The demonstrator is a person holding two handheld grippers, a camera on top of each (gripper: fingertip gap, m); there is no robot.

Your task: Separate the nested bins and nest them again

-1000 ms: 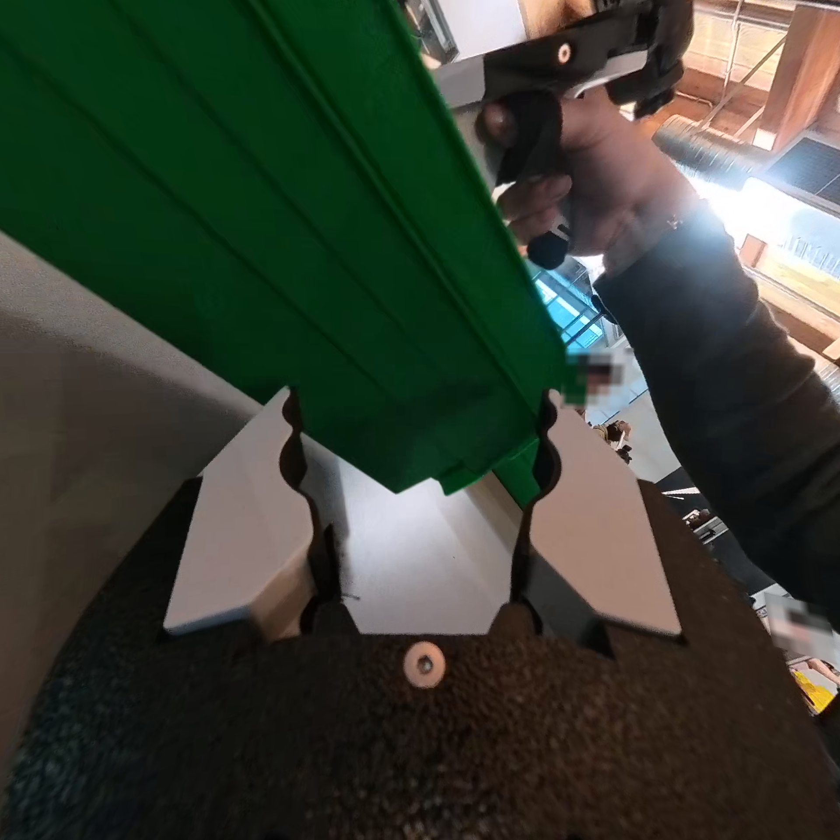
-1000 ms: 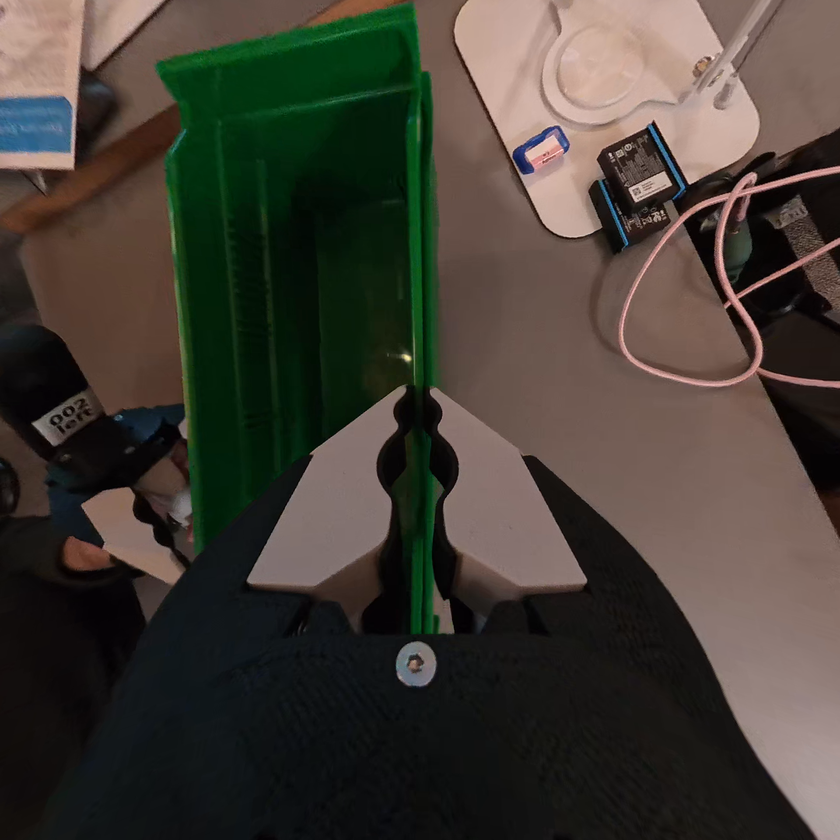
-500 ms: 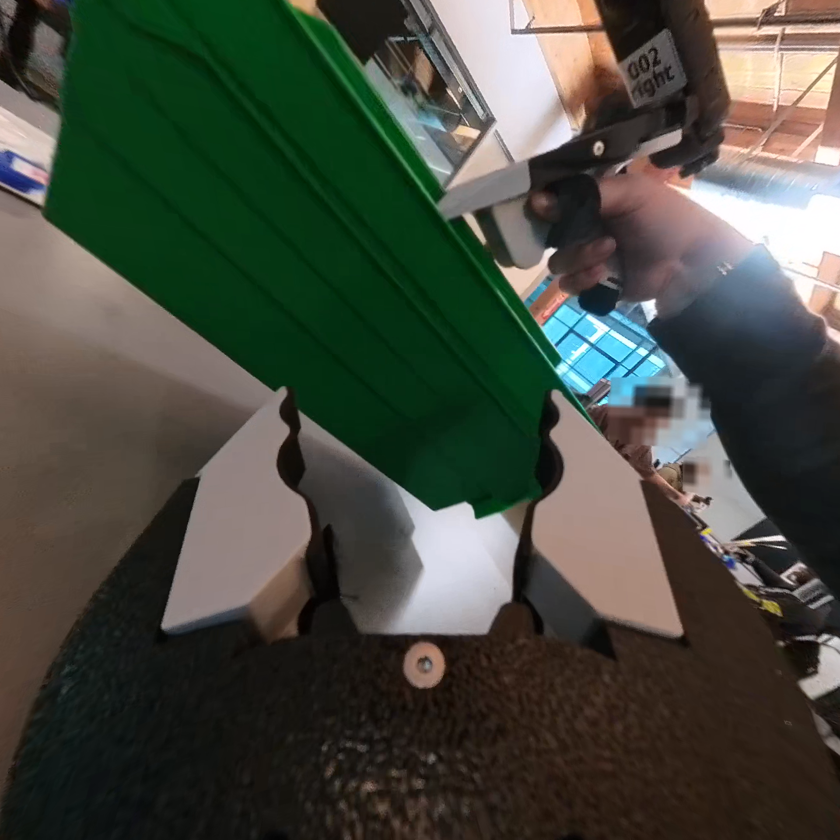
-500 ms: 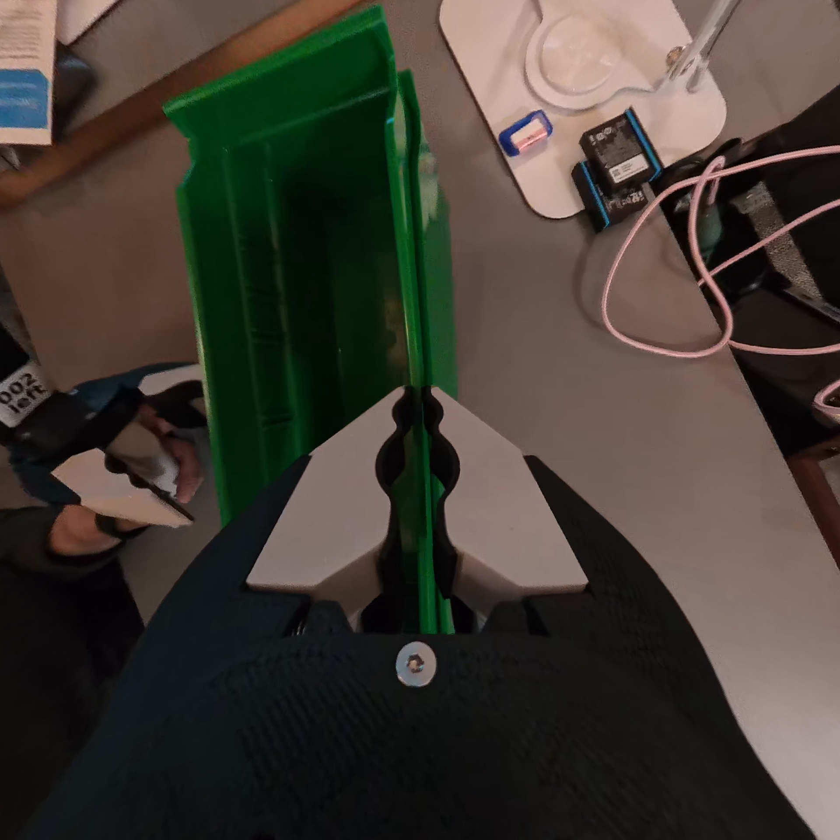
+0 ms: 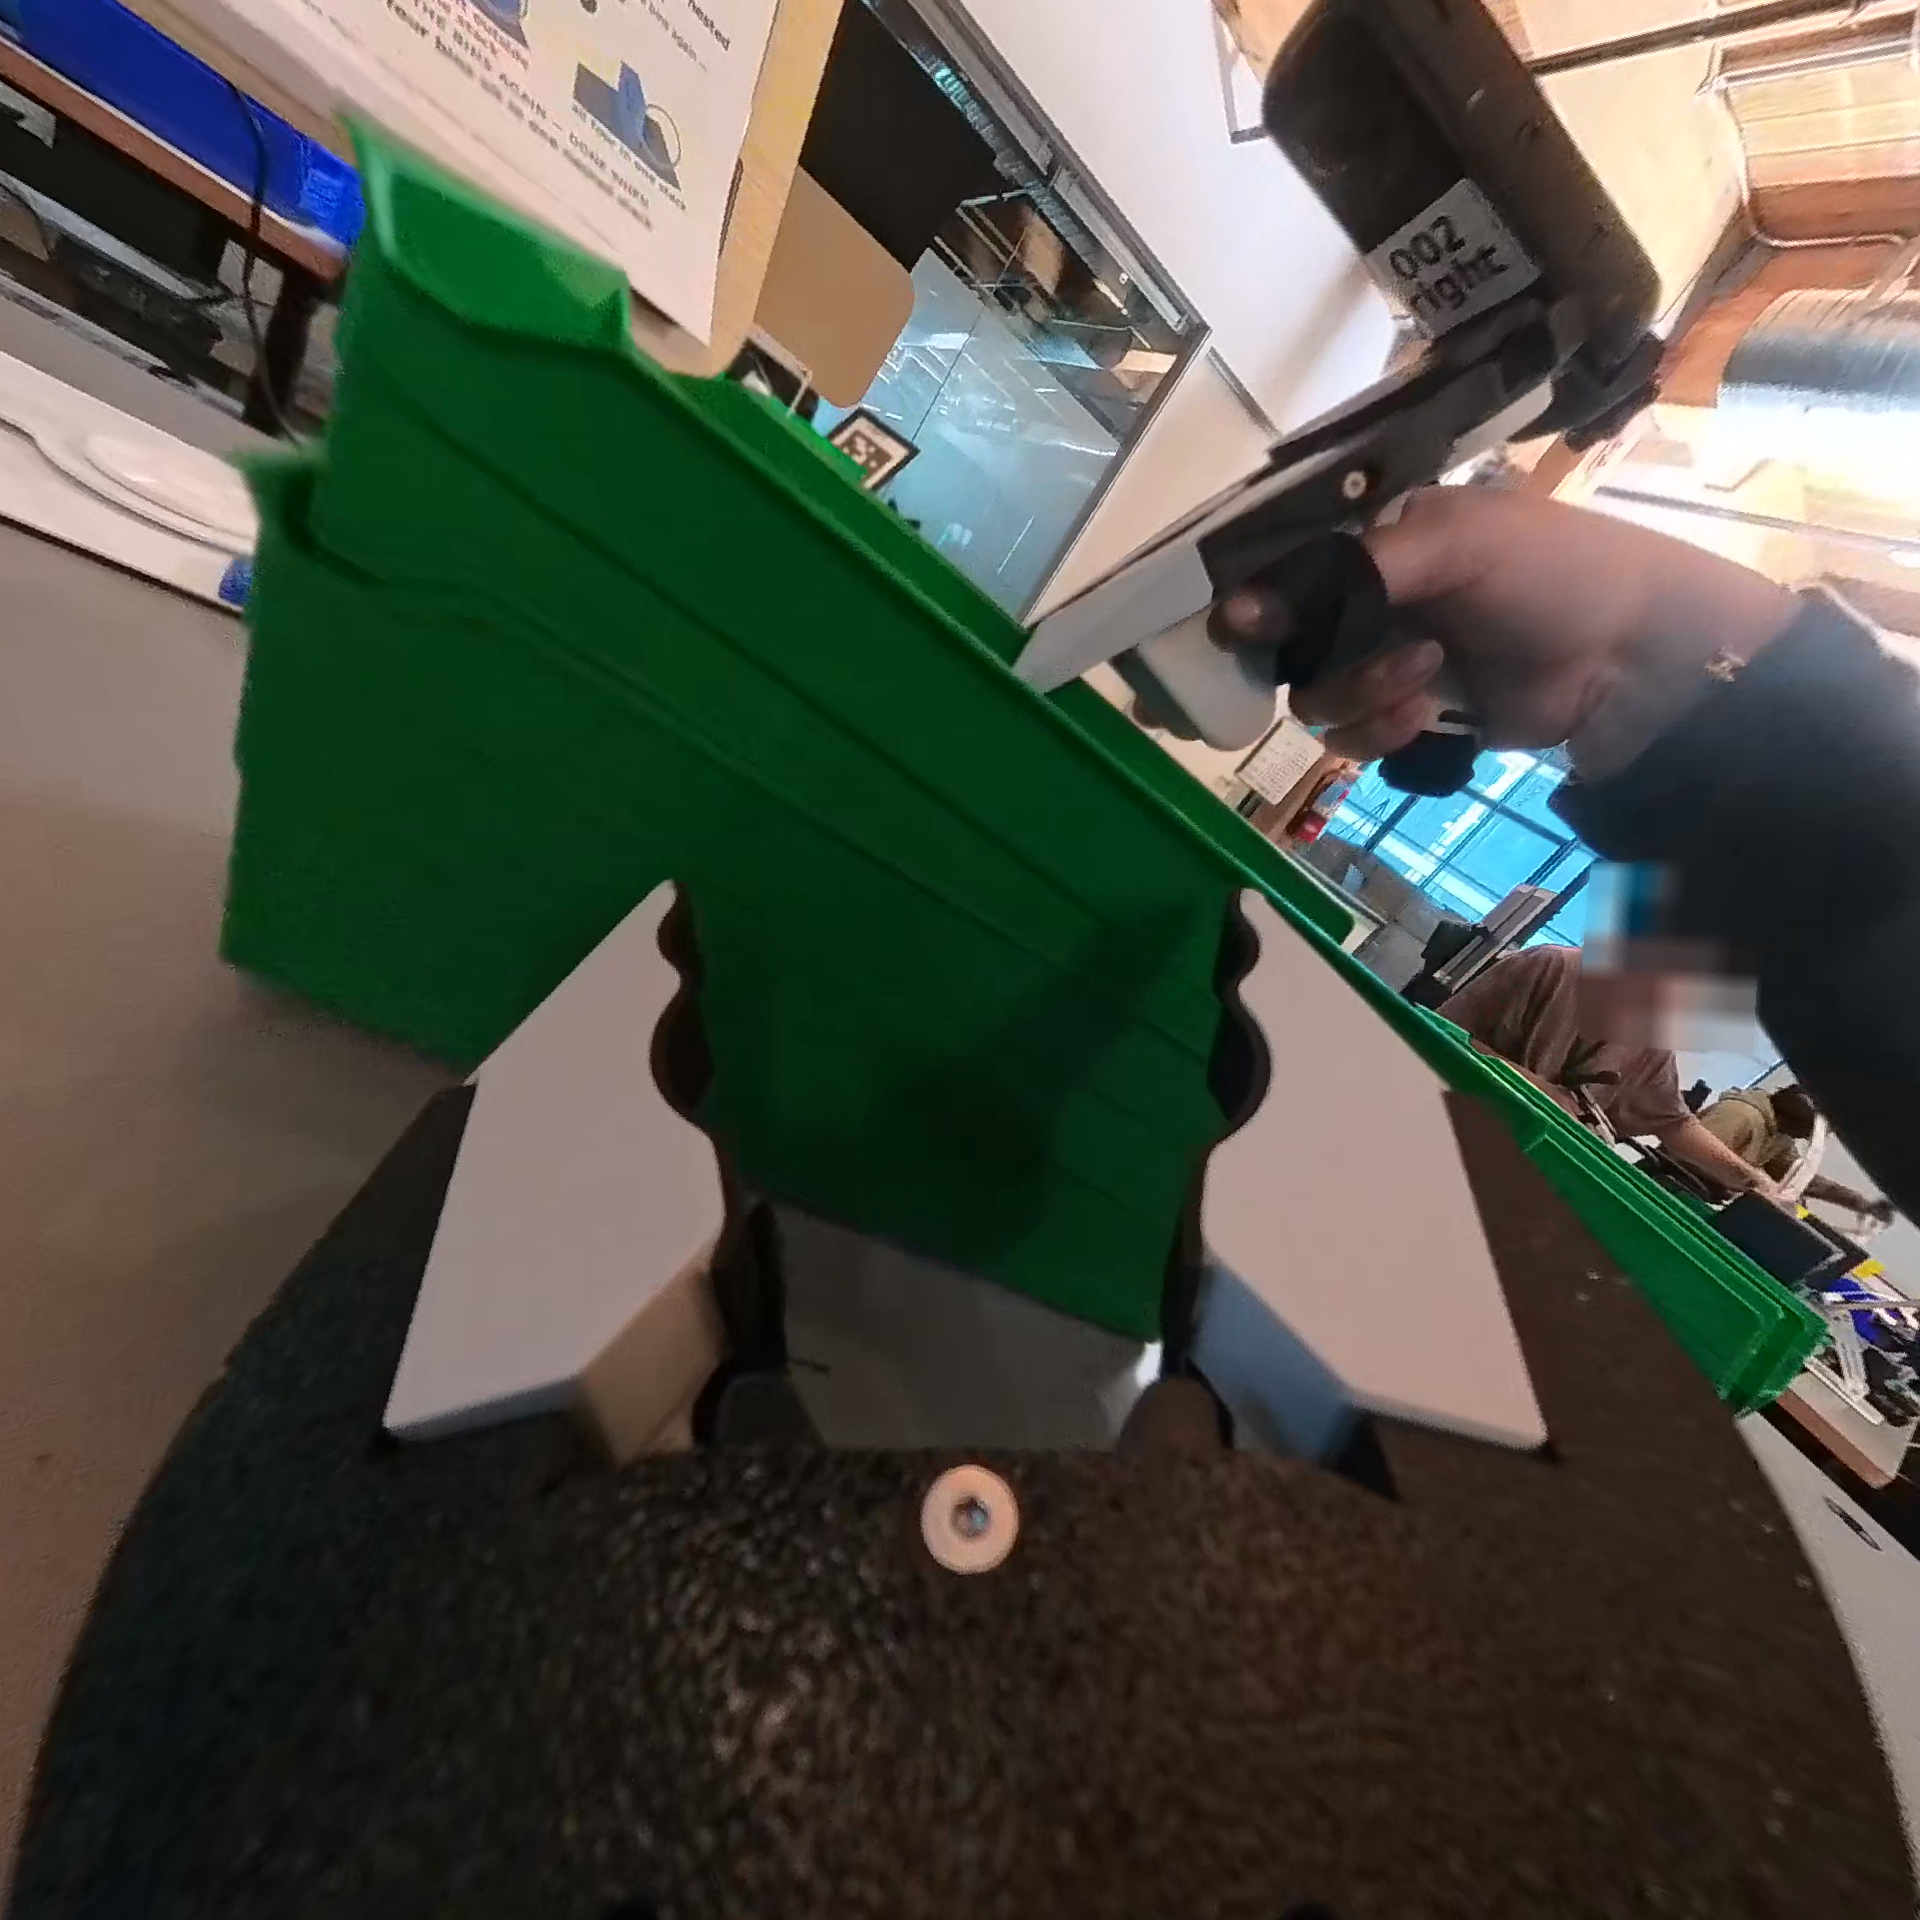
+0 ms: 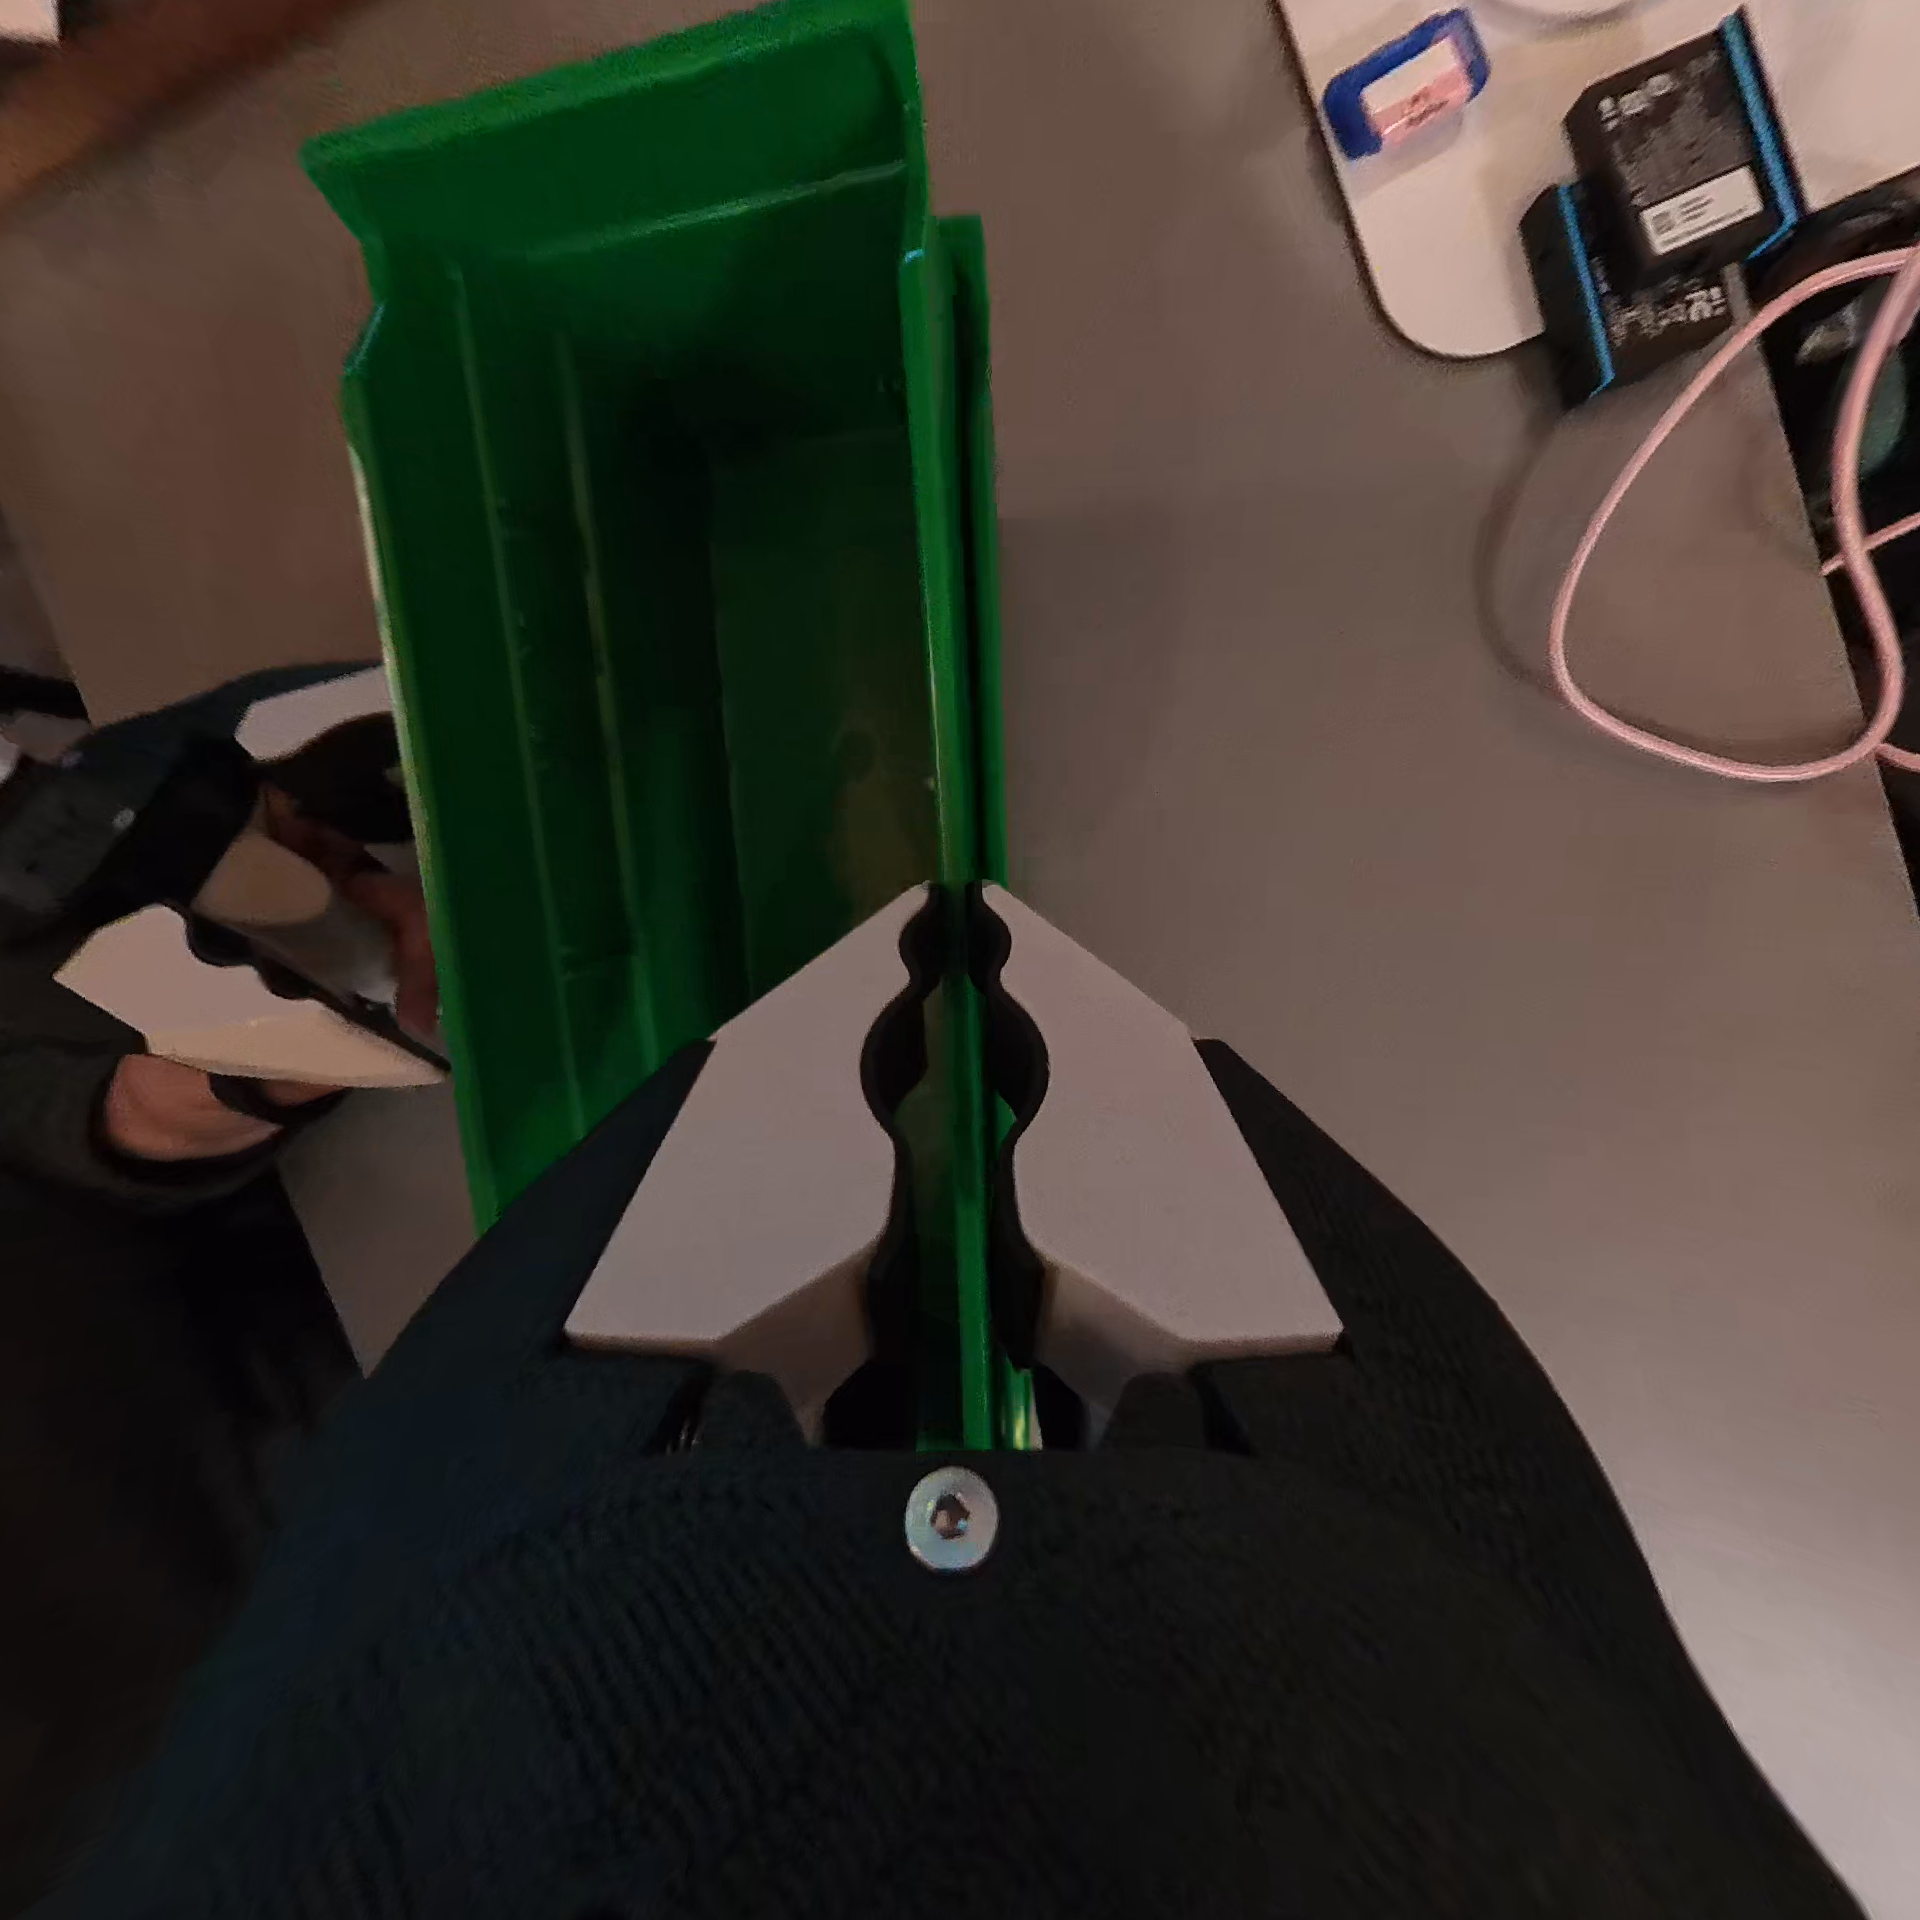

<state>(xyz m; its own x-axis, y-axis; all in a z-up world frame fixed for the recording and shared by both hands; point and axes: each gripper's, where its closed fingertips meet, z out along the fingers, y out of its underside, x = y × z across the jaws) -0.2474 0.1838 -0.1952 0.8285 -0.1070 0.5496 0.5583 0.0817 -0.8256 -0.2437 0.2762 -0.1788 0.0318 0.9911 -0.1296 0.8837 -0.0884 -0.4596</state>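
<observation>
My right gripper (image 6: 951, 904) pinches the side wall of the green bins (image 6: 665, 582), holding them tilted above the grey table (image 6: 1299, 831). My left gripper (image 5: 951, 997) stands spread around their lower end, not yet clamped. Risk: the nested bins look tightly seated; pulling askew could jam them or slip the thin wall from my pinch.

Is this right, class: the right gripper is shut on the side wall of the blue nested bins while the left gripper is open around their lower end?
Not quite: the nested bins are green, not blue, as the right wrist view shows. The right gripper is shut on their side wall, and the left gripper is open around their lower end.
</observation>
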